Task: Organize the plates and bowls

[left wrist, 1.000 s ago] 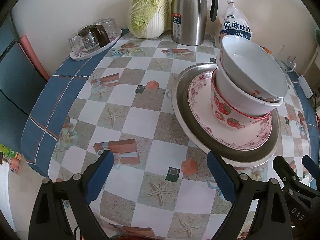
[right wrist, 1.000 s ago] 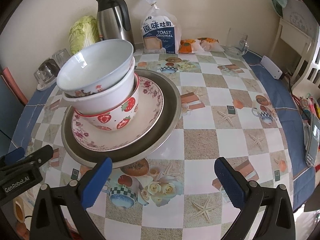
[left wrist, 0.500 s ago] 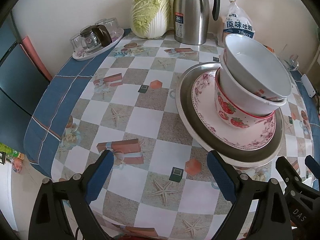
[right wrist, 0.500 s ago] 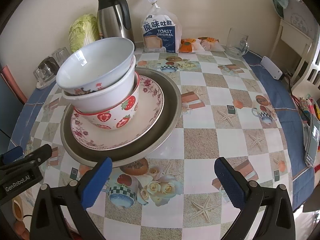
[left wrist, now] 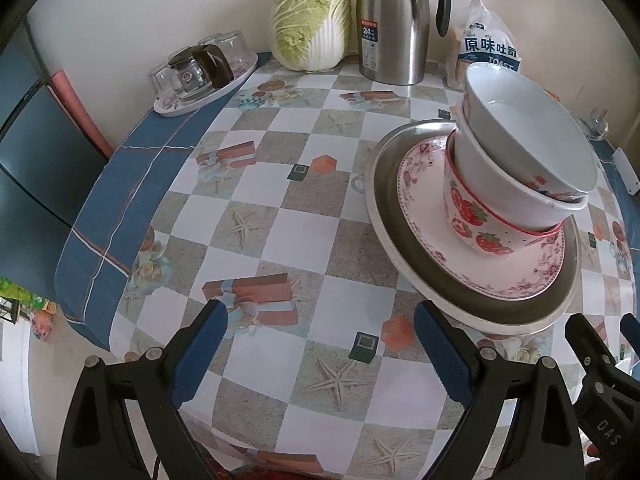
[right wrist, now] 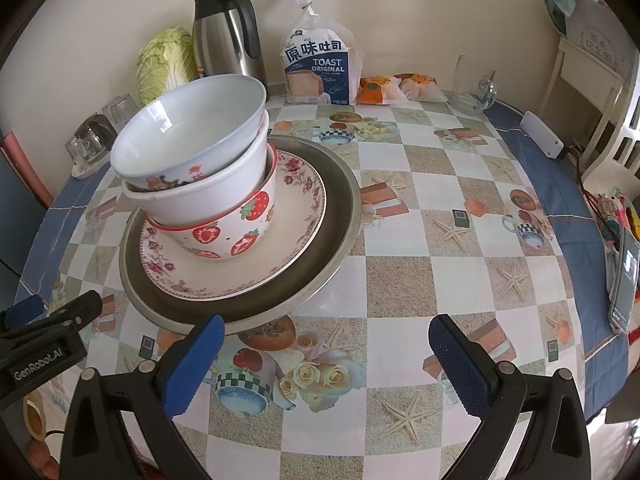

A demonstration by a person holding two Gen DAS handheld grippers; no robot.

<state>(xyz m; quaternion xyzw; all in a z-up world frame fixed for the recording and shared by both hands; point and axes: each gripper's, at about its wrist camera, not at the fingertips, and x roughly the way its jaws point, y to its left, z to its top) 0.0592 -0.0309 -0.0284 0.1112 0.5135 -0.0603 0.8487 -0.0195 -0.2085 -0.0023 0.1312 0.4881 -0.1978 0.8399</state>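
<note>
The left gripper (left wrist: 316,350) hangs over the near edge of the table (left wrist: 280,208) with its two blue-padded fingers (left wrist: 198,354) spread wide and nothing between them; the right-hand pad sits just beside the rim of the metal plate (left wrist: 386,216), though whether it touches cannot be told. The right gripper (right wrist: 326,364) is likewise wide open and empty, its left pad (right wrist: 192,364) close to the near rim of the same metal plate (right wrist: 332,224).

All the dishes stand in one stack near the middle of the table. There are two plates: the large metal one at the bottom and a flowered plate (right wrist: 296,216) resting inside it. On the flowered plate sit three nested bowls: a strawberry bowl (right wrist: 236,236) lowest, a plain white bowl (right wrist: 216,196) in it, and a white bowl with small red flowers (right wrist: 188,136) on top, tilted.

Against the wall stand one cabbage (left wrist: 310,20), one steel jug (left wrist: 394,24) and one bag of toast (right wrist: 320,68). A tray of upturned glasses (left wrist: 200,76) lies at the left edge.
</note>
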